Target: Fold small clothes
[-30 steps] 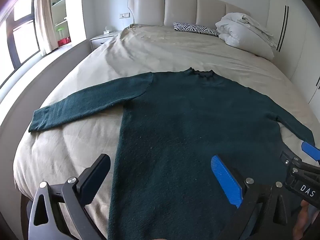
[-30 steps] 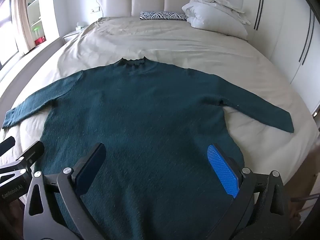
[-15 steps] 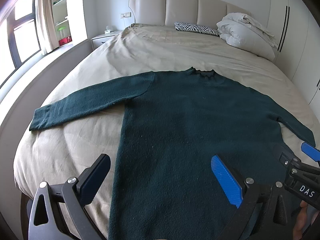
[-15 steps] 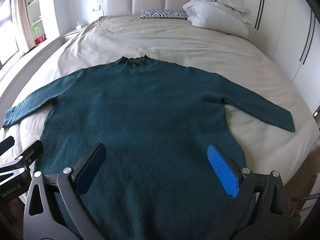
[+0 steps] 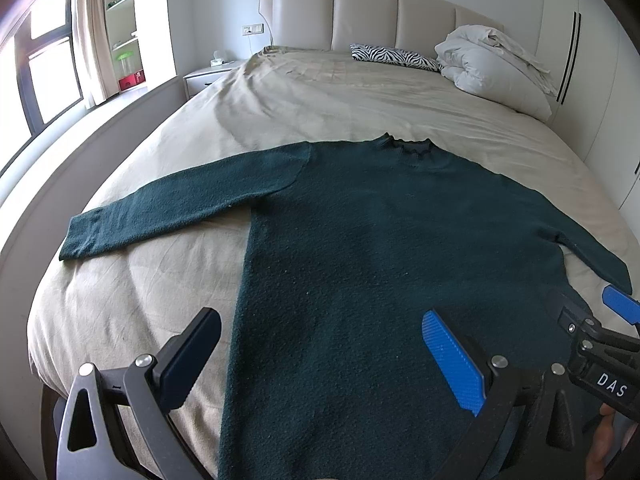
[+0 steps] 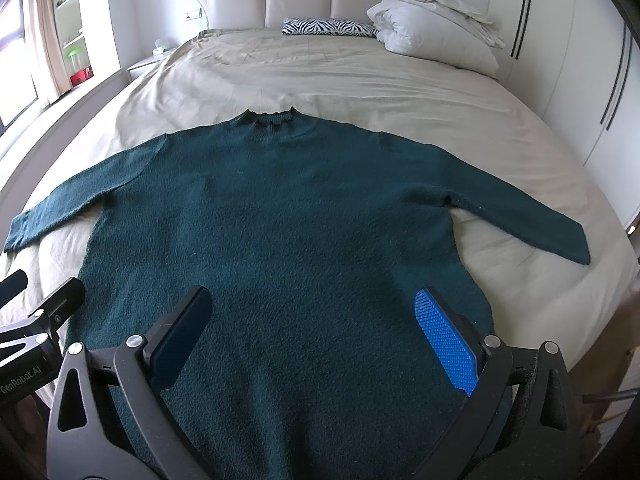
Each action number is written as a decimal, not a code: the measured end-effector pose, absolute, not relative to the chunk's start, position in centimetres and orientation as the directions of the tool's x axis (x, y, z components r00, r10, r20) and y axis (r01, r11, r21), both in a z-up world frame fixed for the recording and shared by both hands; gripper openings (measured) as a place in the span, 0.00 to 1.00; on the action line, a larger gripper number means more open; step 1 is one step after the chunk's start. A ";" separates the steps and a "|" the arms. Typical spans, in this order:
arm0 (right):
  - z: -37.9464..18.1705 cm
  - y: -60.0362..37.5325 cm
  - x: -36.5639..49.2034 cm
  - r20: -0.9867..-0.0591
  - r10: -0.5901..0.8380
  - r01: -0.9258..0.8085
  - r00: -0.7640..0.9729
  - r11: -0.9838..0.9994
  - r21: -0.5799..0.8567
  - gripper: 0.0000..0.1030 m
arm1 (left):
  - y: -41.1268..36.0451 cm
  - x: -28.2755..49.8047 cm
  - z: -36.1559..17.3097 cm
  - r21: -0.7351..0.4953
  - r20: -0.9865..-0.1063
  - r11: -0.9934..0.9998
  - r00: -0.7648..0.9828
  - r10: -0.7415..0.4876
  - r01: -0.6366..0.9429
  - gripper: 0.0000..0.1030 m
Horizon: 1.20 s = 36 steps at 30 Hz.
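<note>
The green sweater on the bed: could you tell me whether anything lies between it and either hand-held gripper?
Nothing visible does. The green sweater lies flat on the bed; the left hand-held gripper and right hand-held gripper are open above its lower body.

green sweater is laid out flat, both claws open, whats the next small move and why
Probably bring the left claw out to the cuff of the left sleeve and pinch it. The green sweater lies flat and unfolded on the bed, both sleeves spread, and the right claw is open and empty too.
</note>
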State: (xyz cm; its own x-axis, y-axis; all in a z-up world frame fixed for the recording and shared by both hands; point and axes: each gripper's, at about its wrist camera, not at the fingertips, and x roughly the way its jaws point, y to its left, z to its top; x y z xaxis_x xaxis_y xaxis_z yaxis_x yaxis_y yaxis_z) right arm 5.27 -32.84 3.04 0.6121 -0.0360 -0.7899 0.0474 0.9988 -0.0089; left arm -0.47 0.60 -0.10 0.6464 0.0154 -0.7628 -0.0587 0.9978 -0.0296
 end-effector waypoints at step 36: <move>2.7 -32.5 5.3 -0.795 -0.039 0.043 0.606 0.999 -0.016 1.00 | 0.6 -0.4 -0.1 -0.029 -0.764 0.998 0.645 0.015 -0.057 1.00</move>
State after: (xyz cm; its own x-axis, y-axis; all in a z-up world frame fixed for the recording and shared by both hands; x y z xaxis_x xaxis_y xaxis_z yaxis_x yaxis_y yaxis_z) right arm 5.29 -32.46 2.69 0.6058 -0.0386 -0.7947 0.0426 0.9990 -0.0160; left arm -0.45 0.60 -0.11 0.6450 0.0145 -0.7640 -0.0572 0.9979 -0.0293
